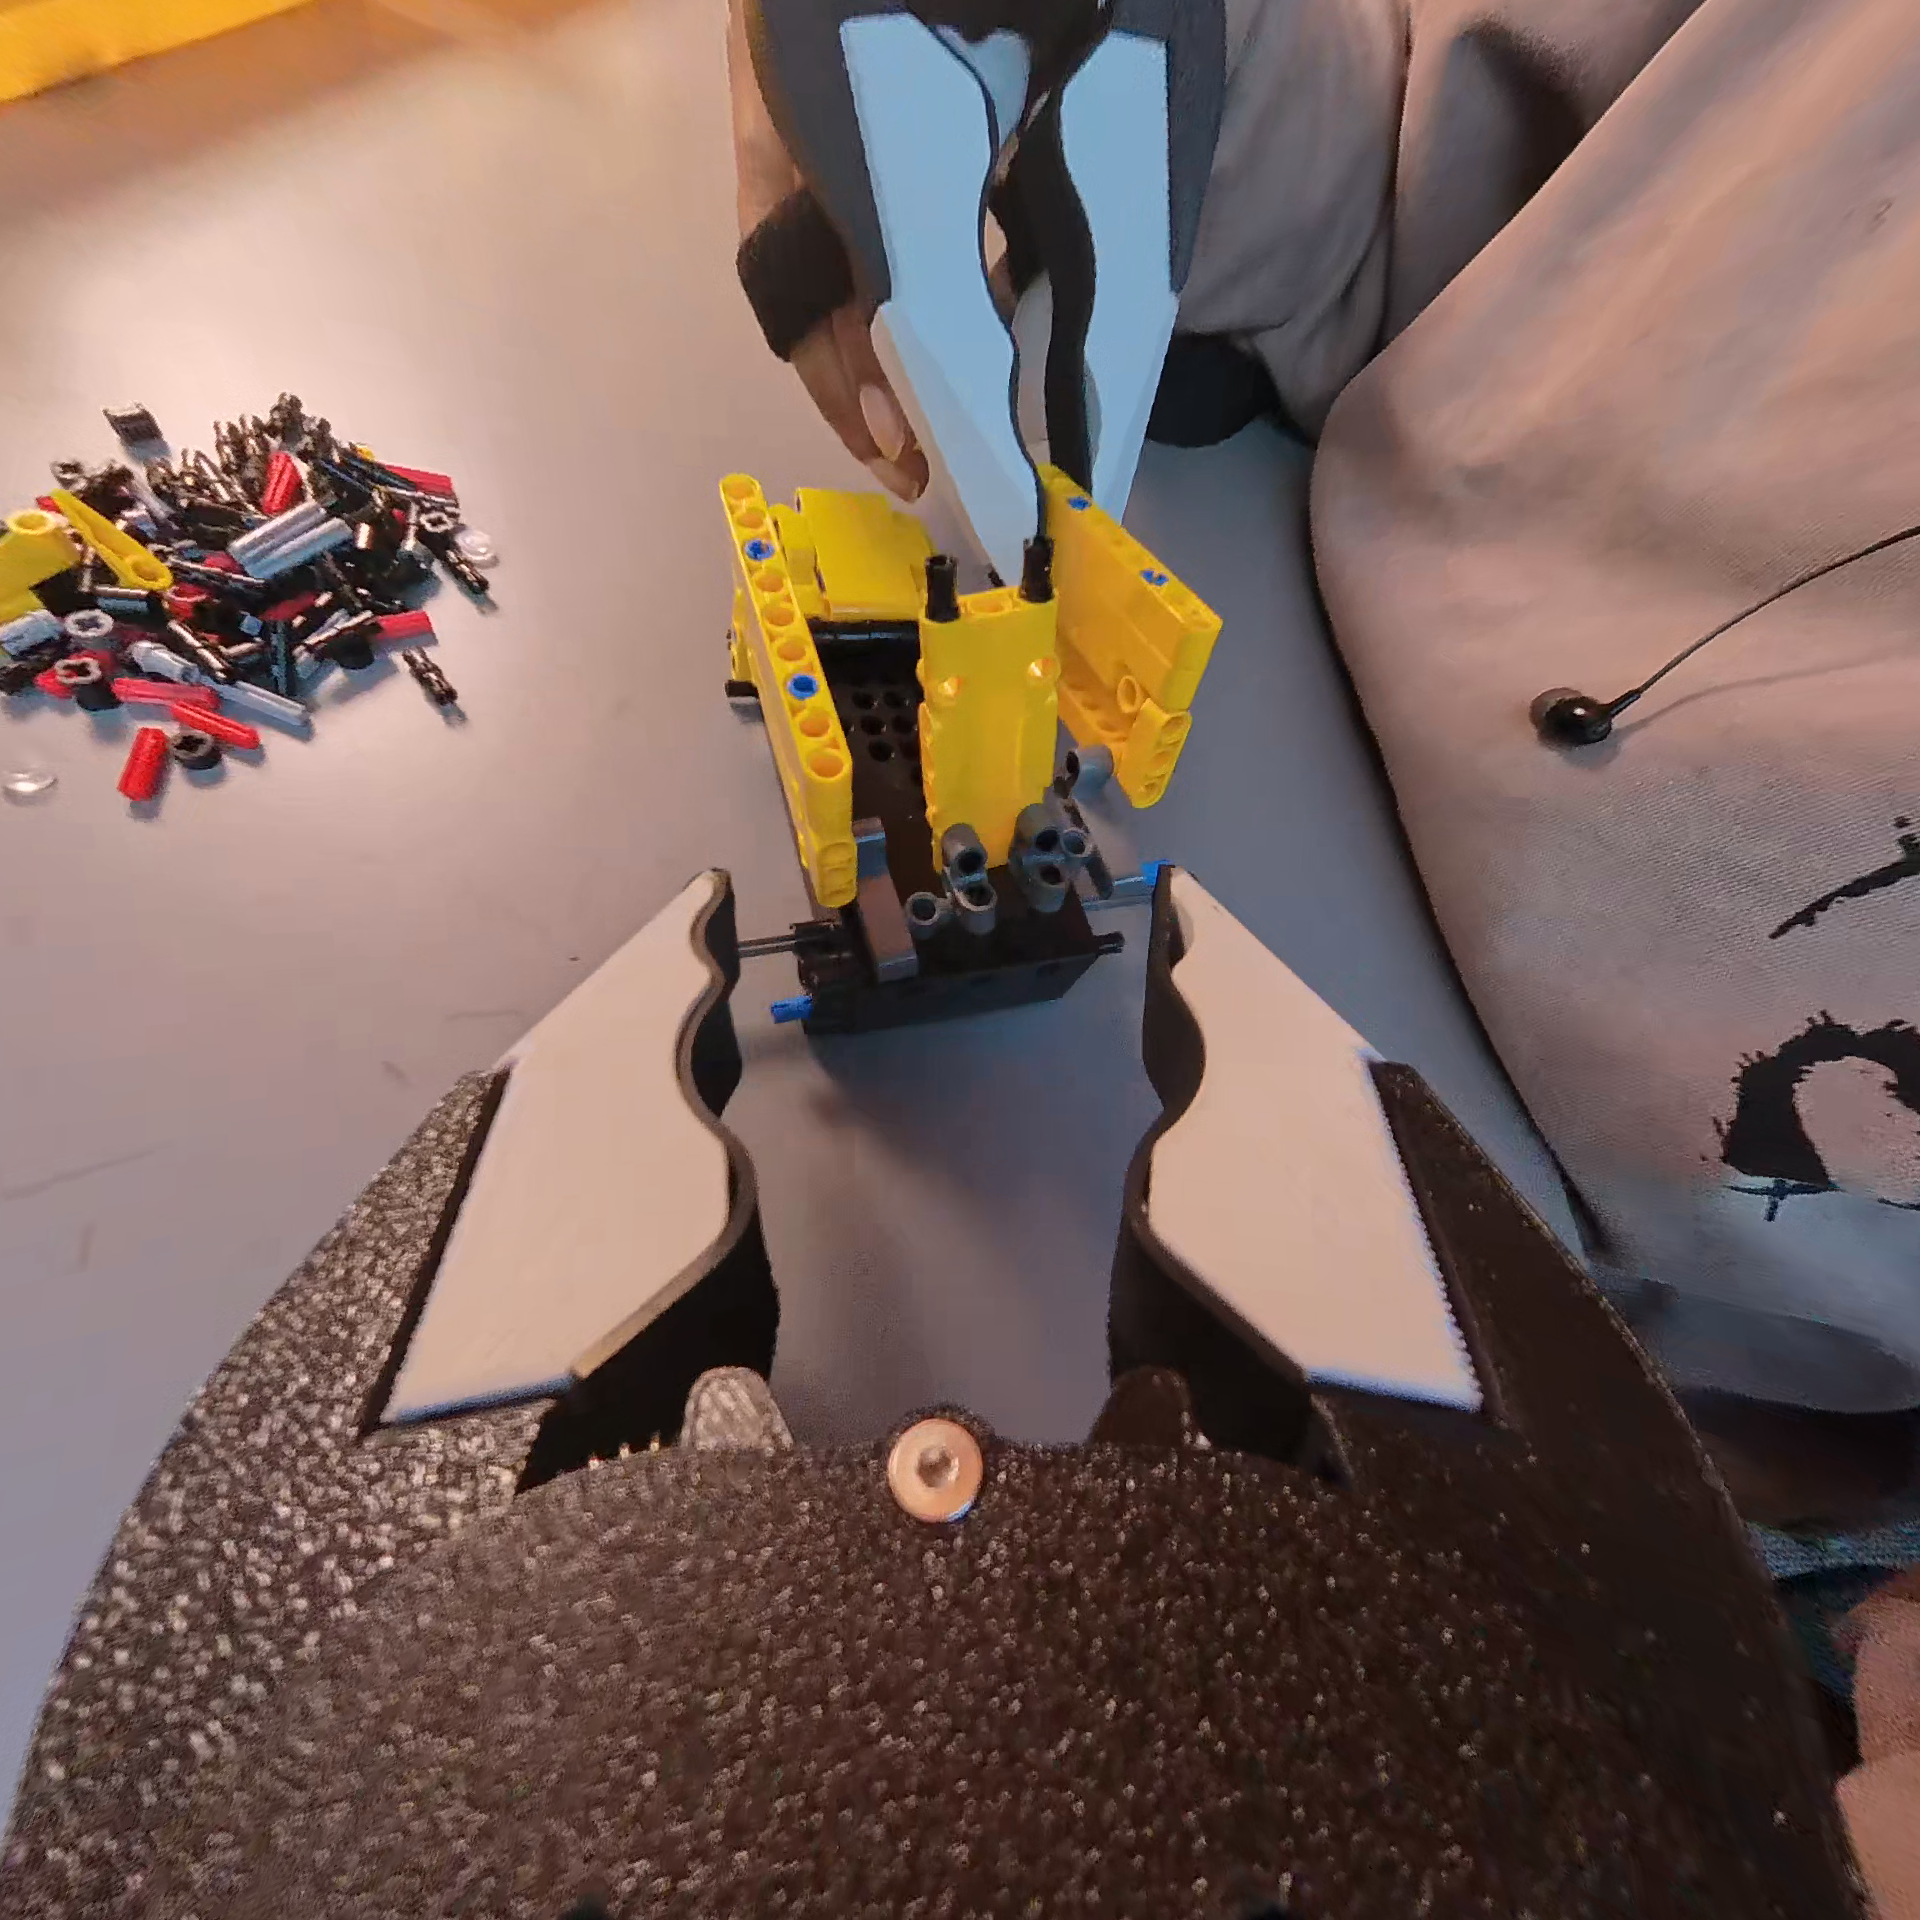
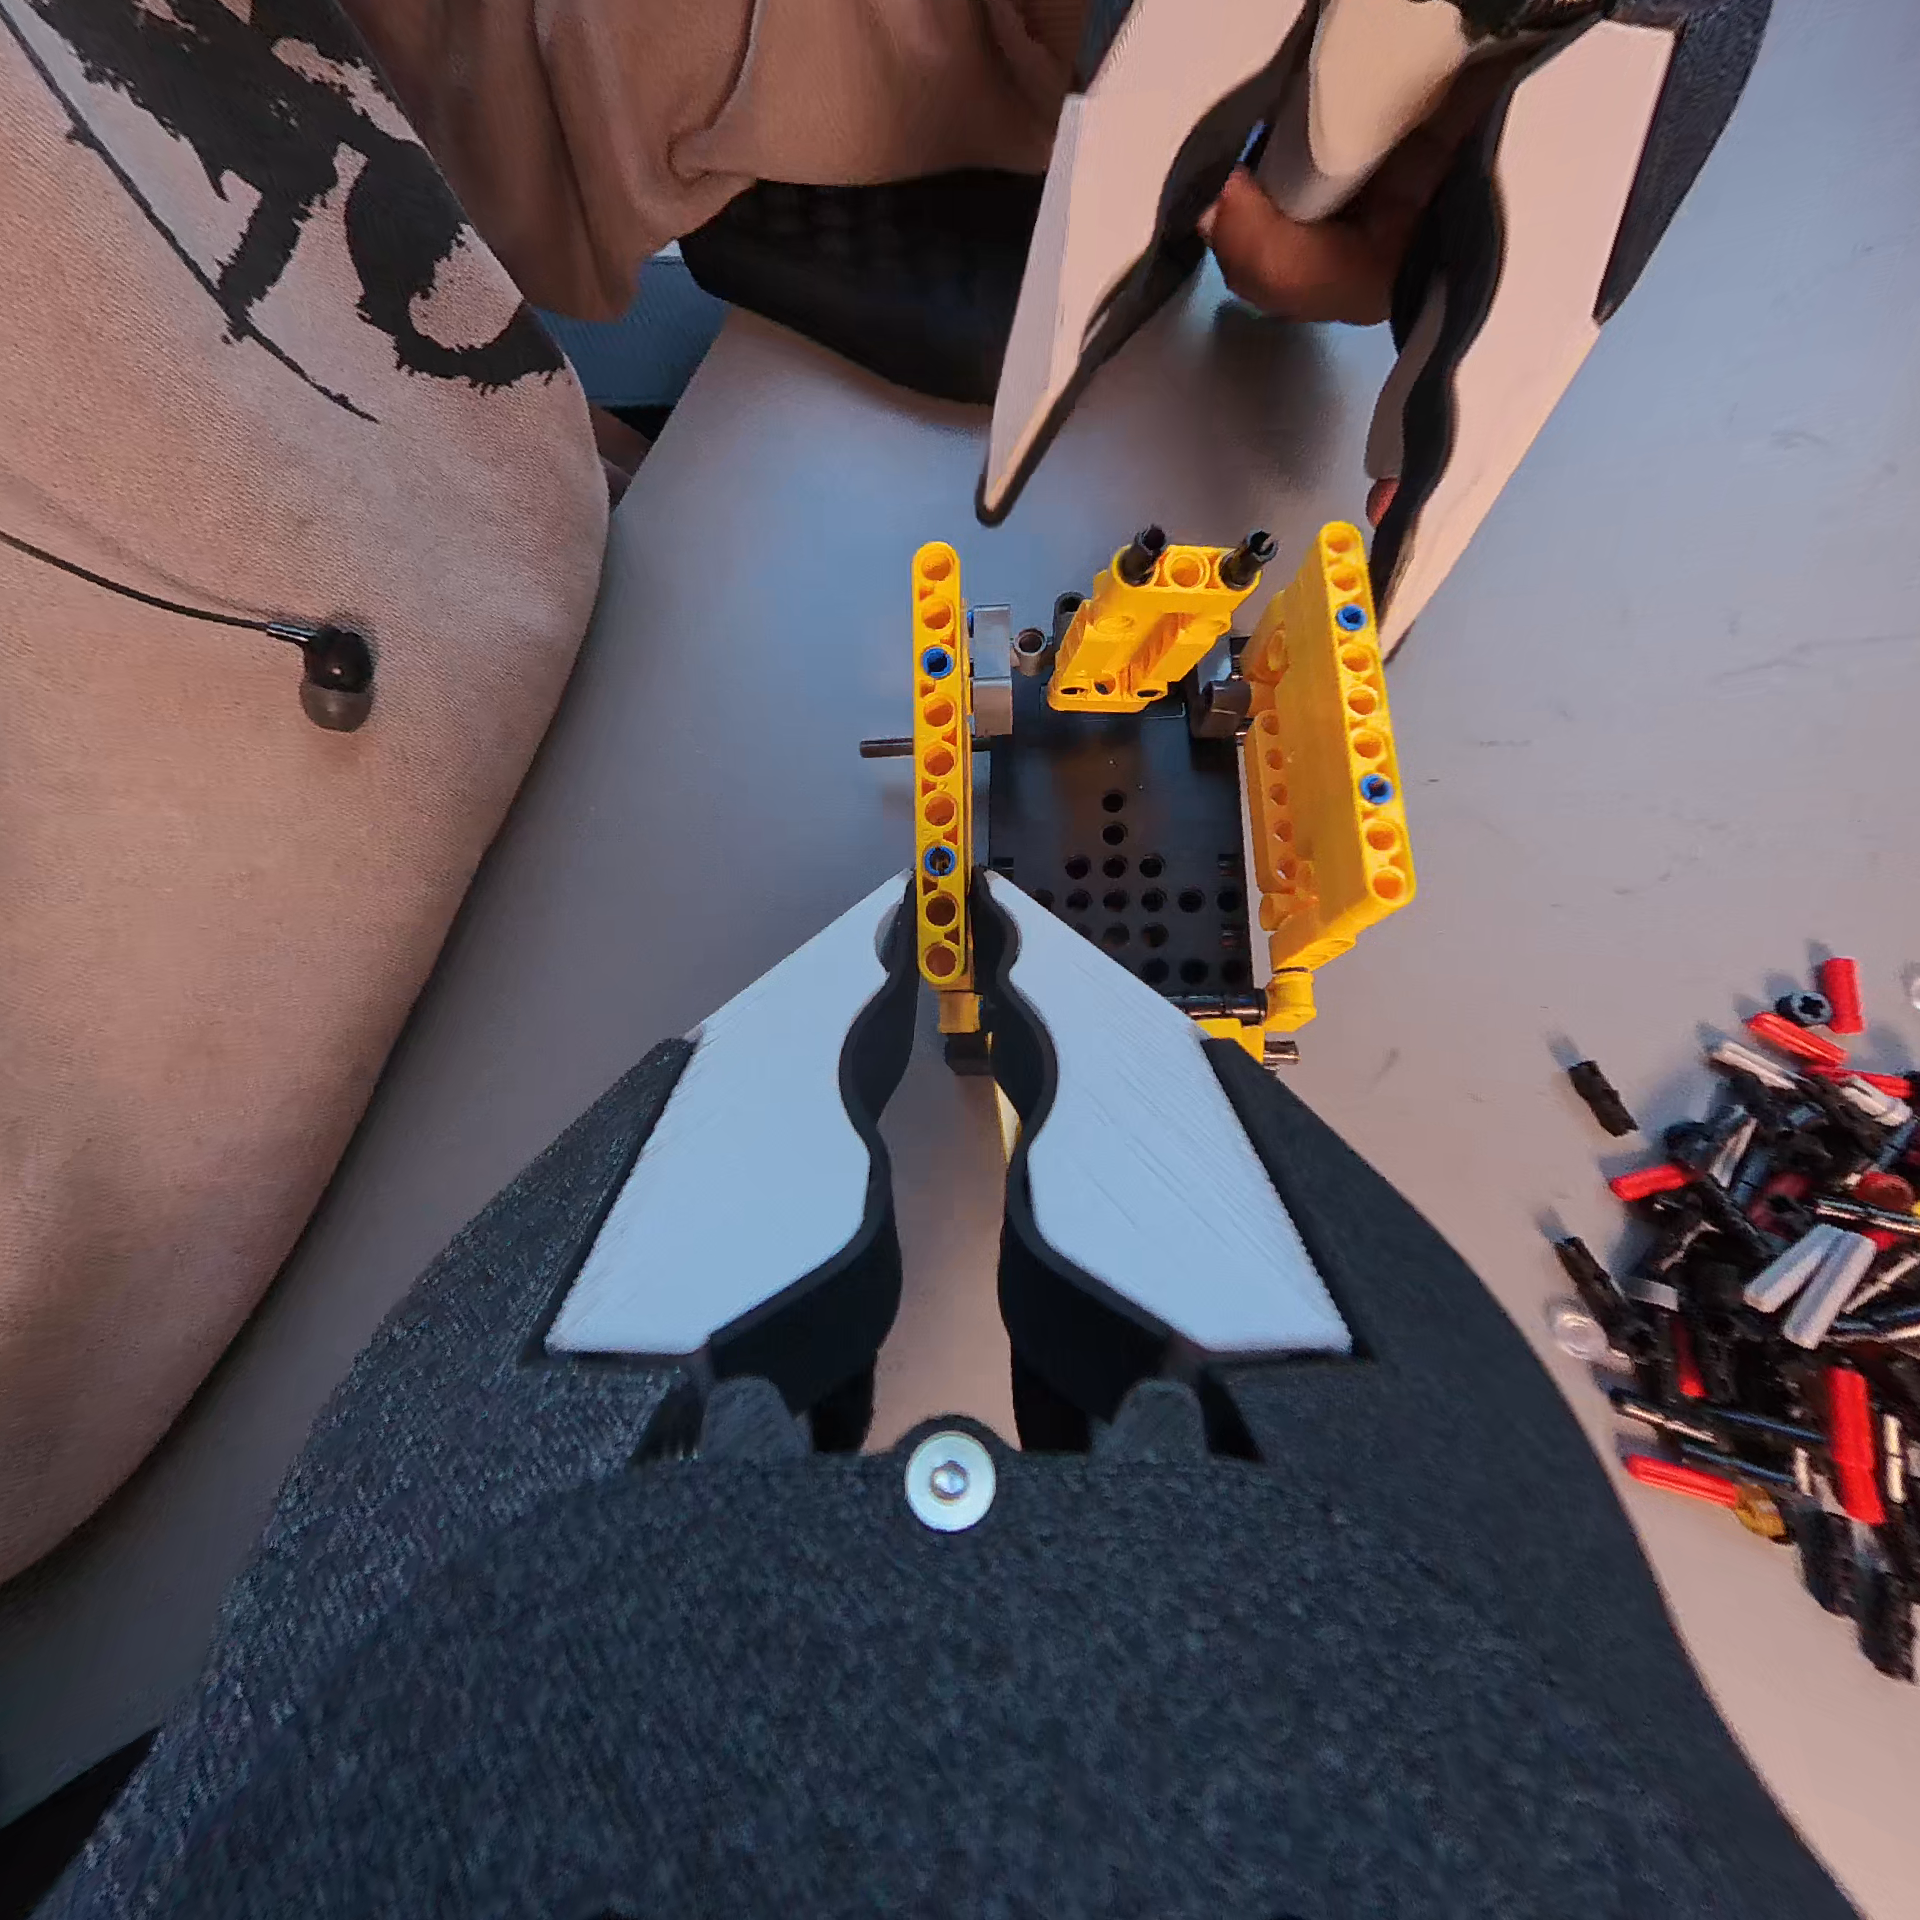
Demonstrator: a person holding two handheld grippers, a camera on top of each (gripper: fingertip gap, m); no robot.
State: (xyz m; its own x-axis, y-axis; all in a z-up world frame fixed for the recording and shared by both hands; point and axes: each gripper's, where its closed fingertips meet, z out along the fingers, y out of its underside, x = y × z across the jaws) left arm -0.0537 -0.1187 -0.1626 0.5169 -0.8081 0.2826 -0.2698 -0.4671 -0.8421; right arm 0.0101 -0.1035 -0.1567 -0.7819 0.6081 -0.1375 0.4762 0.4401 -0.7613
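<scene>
A yellow and black brick model [image 1: 987, 707] stands on the grey table [image 1: 416, 987]. My left gripper [image 1: 940, 899] is open, with its fingertips on either side of the near end of the model's black base [image 1: 935, 977], close to the axle ends. My right gripper [image 2: 943, 891] is shut on the model's yellow holed side beam [image 2: 939, 727], near its end. The black holed base [image 2: 1122, 831] and a tilted yellow block with two black pins [image 2: 1153, 623] show beyond it. The right gripper [image 1: 1049, 520] also shows in the left wrist view, and the open left gripper [image 2: 1195, 561] in the right wrist view.
A pile of loose black, red and grey parts [image 1: 229, 582] lies on the table to one side of the model; it also shows in the right wrist view [image 2: 1787, 1247]. A person's grey printed sweatshirt [image 1: 1662, 727] with a hanging black earphone [image 1: 1569, 717] is close on the other side. Spacing between my two grippers at the tips: around 8 centimeters.
</scene>
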